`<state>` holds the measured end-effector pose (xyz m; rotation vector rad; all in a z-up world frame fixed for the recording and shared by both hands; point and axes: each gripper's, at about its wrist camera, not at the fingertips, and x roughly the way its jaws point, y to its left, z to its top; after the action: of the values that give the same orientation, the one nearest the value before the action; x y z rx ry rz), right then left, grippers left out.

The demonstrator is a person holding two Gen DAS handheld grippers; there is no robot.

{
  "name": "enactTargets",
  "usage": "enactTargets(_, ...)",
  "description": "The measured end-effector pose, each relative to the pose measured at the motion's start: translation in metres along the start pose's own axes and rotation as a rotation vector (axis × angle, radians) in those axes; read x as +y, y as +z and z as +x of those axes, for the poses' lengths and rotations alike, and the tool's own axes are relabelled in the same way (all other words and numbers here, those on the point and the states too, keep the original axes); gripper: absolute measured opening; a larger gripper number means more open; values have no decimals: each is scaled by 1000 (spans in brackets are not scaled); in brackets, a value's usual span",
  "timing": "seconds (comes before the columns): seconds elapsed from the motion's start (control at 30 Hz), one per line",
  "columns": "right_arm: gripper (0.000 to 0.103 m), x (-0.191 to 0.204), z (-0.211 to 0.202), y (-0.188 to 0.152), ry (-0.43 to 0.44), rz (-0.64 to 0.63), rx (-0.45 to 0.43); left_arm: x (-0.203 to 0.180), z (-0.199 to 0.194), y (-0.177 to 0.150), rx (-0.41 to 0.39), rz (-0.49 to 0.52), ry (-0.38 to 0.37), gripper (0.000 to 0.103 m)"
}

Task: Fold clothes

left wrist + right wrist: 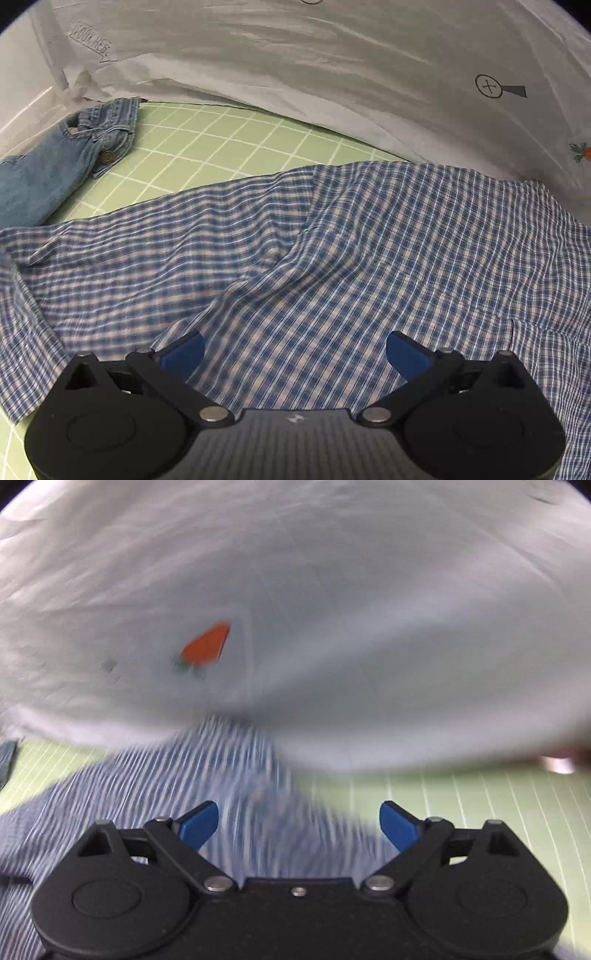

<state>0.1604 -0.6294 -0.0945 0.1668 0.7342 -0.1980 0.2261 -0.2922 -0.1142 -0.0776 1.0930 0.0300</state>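
A blue and white checked shirt [332, 258] lies rumpled across the green grid mat [221, 140], with a raised crease running through its middle. My left gripper [295, 350] hovers just above the shirt's near part, open, with nothing between its blue fingertips. In the right wrist view the same checked shirt [166, 794] shows blurred at lower left. My right gripper [299, 823] is open over the shirt's edge and the mat [461, 812], holding nothing.
A white garment [332, 66] with small printed marks and a carrot motif [205, 646] lies along the far side. Blue denim jeans [55, 166] with a metal button sit at the far left. The right wrist view is motion-blurred.
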Motion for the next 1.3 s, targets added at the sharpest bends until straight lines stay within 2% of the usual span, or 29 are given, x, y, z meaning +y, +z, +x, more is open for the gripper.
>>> enactTargets(0.1, 103, -1, -49, -58, 27, 19, 93, 19, -31, -23, -1, -32, -21, 103)
enactTargets(0.27, 103, 7, -110, -144, 64, 40, 243, 44, -89, -79, -9, -38, -36, 103)
enactTargets(0.47, 103, 37, -155, -218, 143, -3, 343, 75, -136, -142, 9, -54, -36, 103)
enactTargets(0.57, 103, 51, -175, -240, 127, -67, 327, 88, -149, -168, 13, -38, -23, 103)
enactTargets(0.63, 103, 60, -182, -250, 97, -98, 325, 100, -154, -180, 23, -40, -22, 103)
enactTargets(0.73, 103, 72, -191, -263, -3, -132, 344, 120, -160, -193, 37, -39, -19, 103)
enactTargets(0.9, 103, 79, -197, -265, -85, -15, 382, 159, -168, -203, 32, -19, -3, 103)
enactTargets(1.03, 103, 89, -192, -261, -169, 105, 425, 195, -166, -189, 22, -25, -9, 103)
enactTargets(1.17, 103, 108, -192, -256, -206, 192, 376, 219, -157, -164, -1, 14, -12, 103)
enactTargets(1.3, 103, 139, -182, -247, -228, 218, 347, 238, -143, -138, -13, 65, -26, 103)
